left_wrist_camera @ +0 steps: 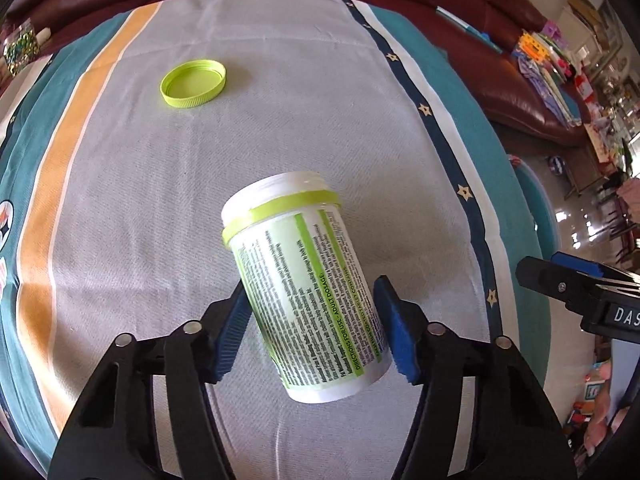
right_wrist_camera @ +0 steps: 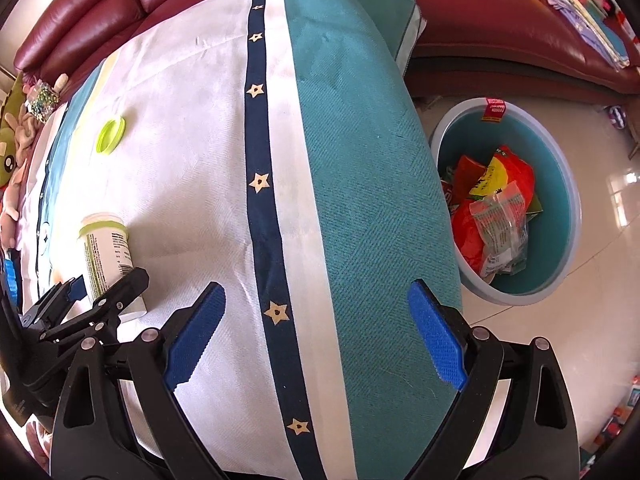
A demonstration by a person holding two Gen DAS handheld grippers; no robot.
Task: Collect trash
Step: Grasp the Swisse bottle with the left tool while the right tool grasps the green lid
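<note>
The left gripper (left_wrist_camera: 314,330) pinches the open bottle (left_wrist_camera: 304,284) between its blue pads, gripping low on the body so the mouth tilts away, ready to lift. Its lid (left_wrist_camera: 194,83) lies well beyond the jaws. The right gripper (right_wrist_camera: 316,336) hangs spread and empty; the bin (right_wrist_camera: 560,208) sits off its right jaw.

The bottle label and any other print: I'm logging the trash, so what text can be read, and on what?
"DIRECTIONS FOR USE - ADULT DOSAGE:" on the white bottle, green strip of its label.
"DAS", cut off by the frame edge, on the right gripper.
Bottle's fine print, bin sticker and wrappers: too small or blurred.
</note>
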